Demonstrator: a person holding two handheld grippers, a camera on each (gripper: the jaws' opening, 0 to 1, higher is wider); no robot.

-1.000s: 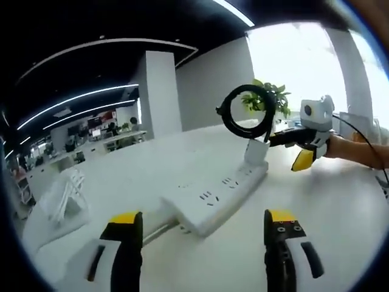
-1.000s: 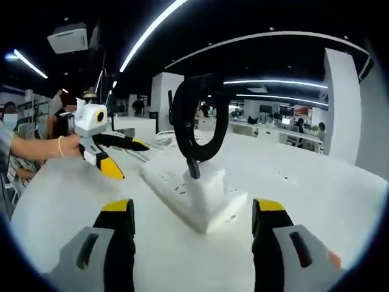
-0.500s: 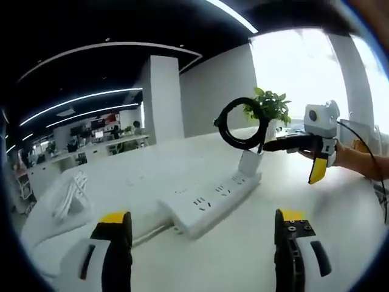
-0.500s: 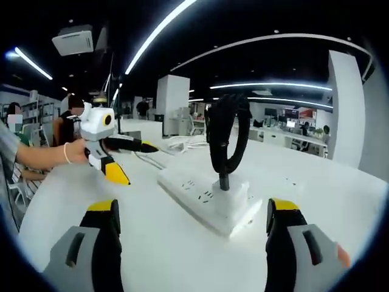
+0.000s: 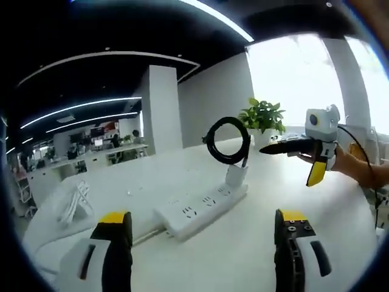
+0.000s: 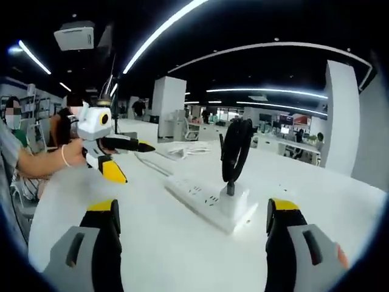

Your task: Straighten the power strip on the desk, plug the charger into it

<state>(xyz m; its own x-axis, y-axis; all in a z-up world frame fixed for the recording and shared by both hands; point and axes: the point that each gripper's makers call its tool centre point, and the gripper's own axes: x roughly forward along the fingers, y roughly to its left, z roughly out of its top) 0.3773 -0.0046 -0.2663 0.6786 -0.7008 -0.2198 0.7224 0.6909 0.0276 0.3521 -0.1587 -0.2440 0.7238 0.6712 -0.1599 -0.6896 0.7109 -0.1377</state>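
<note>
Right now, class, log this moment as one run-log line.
strip: flat on desk | charger: plugged into strip end, cable coil upright | left gripper: open, apart | right gripper: open, apart

White desk surface [image 5: 200, 255] spans the lower half of the left gripper view. A potted green plant [image 5: 262, 117] stands right of centre, before a bright window [image 5: 298, 79]. White square pillar [image 5: 163, 103] at upper centre. Loose white cables [image 5: 72, 201] lie at the left edge. In the right gripper view, a ceiling light strip [image 6: 159, 29] runs across the upper left; a white pillar [image 6: 165, 104] stands behind.
</note>
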